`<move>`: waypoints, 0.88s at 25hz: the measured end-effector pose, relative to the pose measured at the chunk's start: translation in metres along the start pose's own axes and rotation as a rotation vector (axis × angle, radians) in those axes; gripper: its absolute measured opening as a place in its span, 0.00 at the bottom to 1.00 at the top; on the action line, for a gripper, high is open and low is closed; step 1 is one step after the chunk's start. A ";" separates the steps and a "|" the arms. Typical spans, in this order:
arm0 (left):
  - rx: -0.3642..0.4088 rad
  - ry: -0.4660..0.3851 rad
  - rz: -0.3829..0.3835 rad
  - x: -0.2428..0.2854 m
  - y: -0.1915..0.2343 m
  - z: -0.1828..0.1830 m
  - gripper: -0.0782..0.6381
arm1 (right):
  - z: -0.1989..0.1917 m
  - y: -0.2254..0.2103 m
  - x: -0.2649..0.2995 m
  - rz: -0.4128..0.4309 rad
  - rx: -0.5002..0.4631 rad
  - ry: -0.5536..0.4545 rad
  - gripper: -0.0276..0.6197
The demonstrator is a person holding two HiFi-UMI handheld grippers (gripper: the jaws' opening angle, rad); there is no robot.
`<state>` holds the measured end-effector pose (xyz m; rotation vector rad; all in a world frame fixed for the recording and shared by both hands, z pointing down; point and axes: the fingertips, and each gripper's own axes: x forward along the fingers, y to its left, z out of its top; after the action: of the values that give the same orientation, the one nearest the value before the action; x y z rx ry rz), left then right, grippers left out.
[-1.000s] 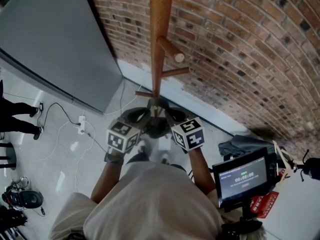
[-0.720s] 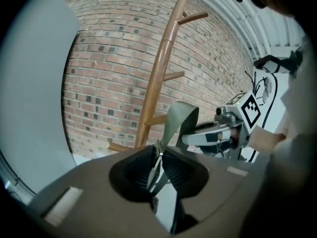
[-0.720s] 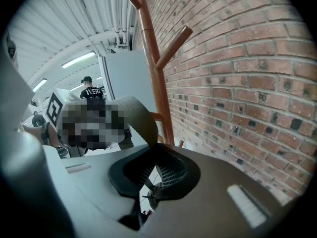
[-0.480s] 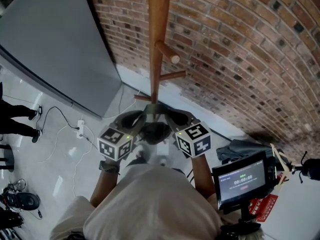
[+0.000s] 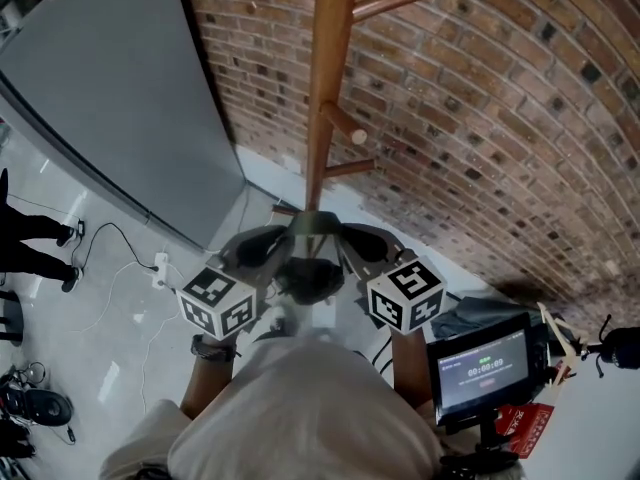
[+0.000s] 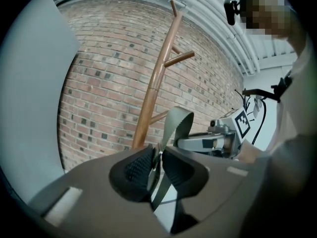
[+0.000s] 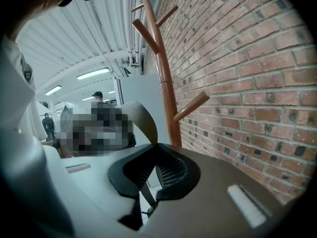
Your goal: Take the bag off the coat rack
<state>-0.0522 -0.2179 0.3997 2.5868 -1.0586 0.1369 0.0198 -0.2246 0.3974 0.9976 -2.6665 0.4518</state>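
- Both grippers sit higher beside the coat rack (image 5: 322,88) than a second ago. Their marker cubes look larger and further apart in the head view, and the strap (image 6: 177,125) is higher with them.
- The left gripper (image 6: 157,158) has its jaws narrow, pinched on the olive webbing strap close to a small metal fitting.
- The right gripper (image 7: 153,165) has its jaws almost together, clamped on the other run of the same strap.
- Between the two grippers the strap arches in a loop just beside the pole. No peg appears to pass through it, though the head view is too crowded there to be sure.
- The dark bag (image 5: 310,280) hangs under that loop, between the grippers and near the rack's lower peg (image 5: 343,125).
- The step in hand looks like the lift-off, nearly complete.
- The next move calls for drawing both grippers back from the pole together. The grips should stay unchanged and the loop should keep clear of the lower pegs.
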 end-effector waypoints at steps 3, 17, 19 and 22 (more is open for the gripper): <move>0.012 -0.037 -0.022 -0.003 -0.003 0.015 0.19 | 0.020 0.002 -0.006 0.025 0.013 -0.064 0.05; 0.139 -0.120 -0.023 -0.019 -0.018 0.071 0.19 | 0.081 0.008 -0.024 0.041 -0.061 -0.198 0.05; 0.142 -0.130 -0.023 -0.022 -0.018 0.076 0.19 | 0.086 0.009 -0.024 0.045 -0.064 -0.206 0.05; 0.161 -0.141 -0.017 -0.025 -0.018 0.083 0.19 | 0.092 0.011 -0.026 0.049 -0.059 -0.222 0.05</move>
<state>-0.0606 -0.2183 0.3116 2.7844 -1.1161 0.0366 0.0195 -0.2363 0.3019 1.0214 -2.8872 0.2839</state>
